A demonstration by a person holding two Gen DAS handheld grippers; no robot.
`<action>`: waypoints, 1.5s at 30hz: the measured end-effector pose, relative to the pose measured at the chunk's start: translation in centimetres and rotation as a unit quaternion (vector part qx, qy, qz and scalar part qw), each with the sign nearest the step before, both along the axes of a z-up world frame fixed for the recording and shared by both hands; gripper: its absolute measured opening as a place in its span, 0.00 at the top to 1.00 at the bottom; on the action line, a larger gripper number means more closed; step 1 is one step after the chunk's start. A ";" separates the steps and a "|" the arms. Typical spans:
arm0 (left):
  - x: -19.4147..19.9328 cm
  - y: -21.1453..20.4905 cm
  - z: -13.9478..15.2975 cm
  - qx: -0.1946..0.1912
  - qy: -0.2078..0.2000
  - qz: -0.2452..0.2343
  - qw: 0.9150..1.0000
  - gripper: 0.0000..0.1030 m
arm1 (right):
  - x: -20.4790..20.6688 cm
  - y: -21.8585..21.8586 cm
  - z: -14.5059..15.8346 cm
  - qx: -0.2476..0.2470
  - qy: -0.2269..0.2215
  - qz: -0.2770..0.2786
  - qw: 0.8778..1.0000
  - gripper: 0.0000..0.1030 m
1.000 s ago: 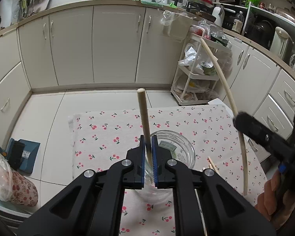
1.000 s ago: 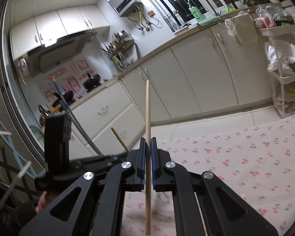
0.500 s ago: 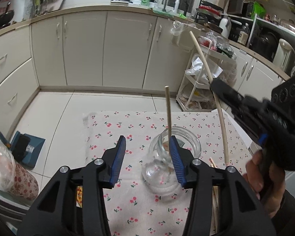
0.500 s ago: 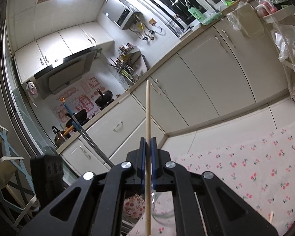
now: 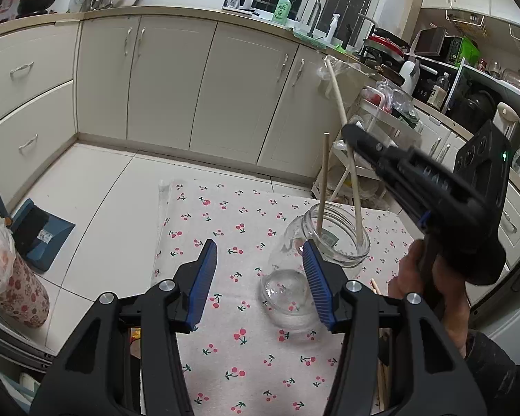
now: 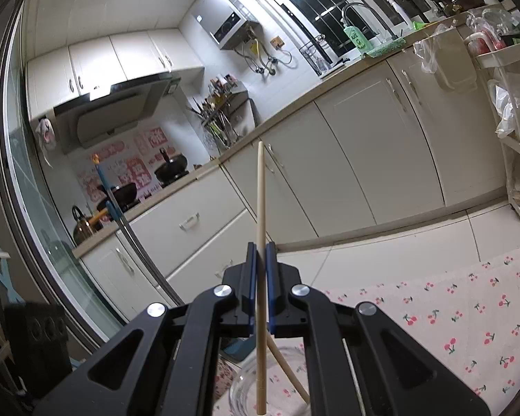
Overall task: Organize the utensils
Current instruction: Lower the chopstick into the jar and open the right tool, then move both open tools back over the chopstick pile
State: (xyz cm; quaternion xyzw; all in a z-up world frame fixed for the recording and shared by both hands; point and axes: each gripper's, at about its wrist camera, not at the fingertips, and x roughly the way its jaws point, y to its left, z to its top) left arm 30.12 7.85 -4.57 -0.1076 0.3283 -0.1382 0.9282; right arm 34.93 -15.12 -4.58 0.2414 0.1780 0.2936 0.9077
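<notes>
Right gripper [image 6: 259,284] has its jaws clenched mid-shaft on a light, stiff, slippery chopstick [image 6: 260,208] over the fragile glass jar [image 5: 329,242] on the desk, while the left gripper [image 5: 260,277], empty, is opening beside the jar.

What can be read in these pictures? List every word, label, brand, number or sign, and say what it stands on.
"AXE": on the green soap bottle by the sink.
Pink-and-white wall posters behind the stove: large characters, too blurred to read.
Sticker on the blue dustpan: too small to read.
Label in the glass jar: too small to read.
Nothing else is legible.
</notes>
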 end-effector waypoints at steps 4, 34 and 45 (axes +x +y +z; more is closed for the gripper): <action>-0.1 0.1 0.1 -0.005 -0.003 -0.001 1.000 0.52 | -0.5 0.1 -0.6 -0.011 0.008 -0.002 1.000 0.94; -1.5 -2.6 1.5 0.059 0.013 0.001 0.998 0.41 | -4.4 -0.6 -2.2 -0.077 0.075 -0.009 0.994 0.72; -3.2 -4.7 2.8 0.085 0.005 -0.013 0.996 0.39 | -8.0 -4.9 -1.0 -0.082 0.084 -0.038 0.992 0.72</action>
